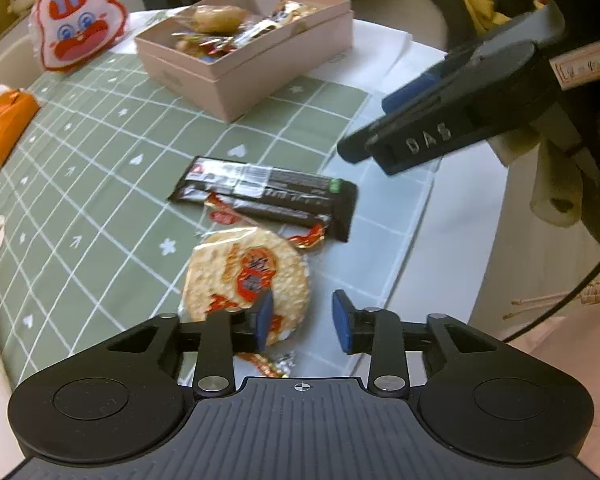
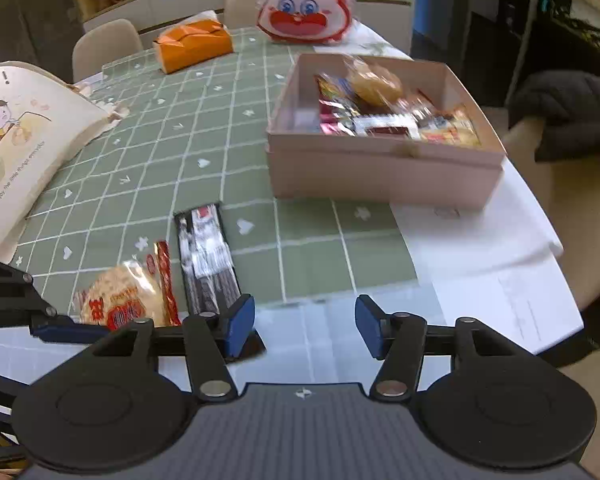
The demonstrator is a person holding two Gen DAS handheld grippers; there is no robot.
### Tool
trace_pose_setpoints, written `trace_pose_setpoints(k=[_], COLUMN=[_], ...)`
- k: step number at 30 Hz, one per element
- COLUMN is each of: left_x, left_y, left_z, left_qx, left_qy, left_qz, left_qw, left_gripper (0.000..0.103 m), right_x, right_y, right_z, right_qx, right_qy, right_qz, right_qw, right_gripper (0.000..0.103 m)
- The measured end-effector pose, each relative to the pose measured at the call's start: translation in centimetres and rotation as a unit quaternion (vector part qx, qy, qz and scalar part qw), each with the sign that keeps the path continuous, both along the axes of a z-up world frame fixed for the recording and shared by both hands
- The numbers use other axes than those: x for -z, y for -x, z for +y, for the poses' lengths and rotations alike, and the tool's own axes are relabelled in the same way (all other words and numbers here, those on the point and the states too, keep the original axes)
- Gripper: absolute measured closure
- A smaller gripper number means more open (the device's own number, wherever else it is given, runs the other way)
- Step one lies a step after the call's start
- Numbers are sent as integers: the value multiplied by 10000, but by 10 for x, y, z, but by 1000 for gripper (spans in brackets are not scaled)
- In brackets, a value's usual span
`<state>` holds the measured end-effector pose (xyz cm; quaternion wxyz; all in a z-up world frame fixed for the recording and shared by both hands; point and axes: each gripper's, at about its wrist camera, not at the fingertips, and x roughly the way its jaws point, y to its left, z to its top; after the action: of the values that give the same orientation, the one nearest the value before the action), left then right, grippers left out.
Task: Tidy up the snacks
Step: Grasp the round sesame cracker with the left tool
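The pink box [image 2: 384, 168] sits in the upper right of the right wrist view, already part-filled with wrapped snacks, so the sorting looks well under way. Two snacks are left on the green checked cloth [image 2: 148, 152] of the bench: a round rice cracker [image 1: 246, 276] in a clear wrapper and a black packet [image 1: 268, 196] lying just beyond it, their edges touching or overlapping.

The left gripper [image 1: 304, 318] hangs low over the near edge of the cracker, fingers [image 1: 265, 316] released with nothing between them; one pad sits in front of the wrapper, but whether it touches cannot be told. The right gripper [image 2: 305, 328] is likewise released and empty, above the pale strip at the bench's near edge, beside the black packet's near end [image 2: 208, 256].

The step in hand looks like a fresh pick-up. Next, the left fingers would need to straddle the cracker's rim and close gently, since it seems brittle; the right could take the black packet, then both go to the box.
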<state>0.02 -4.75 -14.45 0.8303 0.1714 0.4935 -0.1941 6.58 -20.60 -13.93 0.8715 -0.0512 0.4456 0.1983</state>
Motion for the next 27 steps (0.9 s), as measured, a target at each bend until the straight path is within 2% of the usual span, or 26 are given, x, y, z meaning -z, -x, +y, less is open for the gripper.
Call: trace_pose_setpoints(k=[2, 6, 8, 10, 13, 14, 16, 17, 23, 27], left_x=[-1, -7, -10, -17, -22, -21, -18, -16, 3, 13], left_y=[-1, -6, -11, -16, -25, -29, -37, -42, -56, -52], left_z=[1, 14, 30, 55, 88, 97, 108, 111, 110, 116], left_qx=[-28, -331, -626, -1074, -1781, -1944, -2181, -2226, -2169, -2229], left_qy=[94, 559, 1031, 1483, 1805, 1882, 2015, 2041, 2123, 2152], left_qz=[64, 257, 387, 409, 314, 260, 226, 227, 467, 659], left_qw=[9999, 9976, 9919, 9822, 9668, 9623, 9546, 9531, 9517, 9485], left_gripper=[57, 57, 57, 57, 59, 59, 59, 59, 59, 59], right_x=[6, 14, 13, 11, 5, 5, 5, 7, 18, 12], right_y=[1, 8, 12, 14, 22, 26, 34, 36, 33, 30], right_z=[-3, -7, -6, -1, 11, 17, 32, 41, 58, 54], right_qx=[47, 8, -76, -190, -643, -840, -1188, -1330, -1494, -1420], right_qy=[-26, -144, -199, -259, -485, -590, -661, -630, -444, -511], right_qz=[99, 252, 248, 221, 240, 261, 301, 341, 450, 430], right_qw=[9999, 9996, 9995, 9992, 9965, 9944, 9903, 9885, 9868, 9876], right_gripper=[45, 45, 45, 45, 46, 48, 68, 71, 71, 71])
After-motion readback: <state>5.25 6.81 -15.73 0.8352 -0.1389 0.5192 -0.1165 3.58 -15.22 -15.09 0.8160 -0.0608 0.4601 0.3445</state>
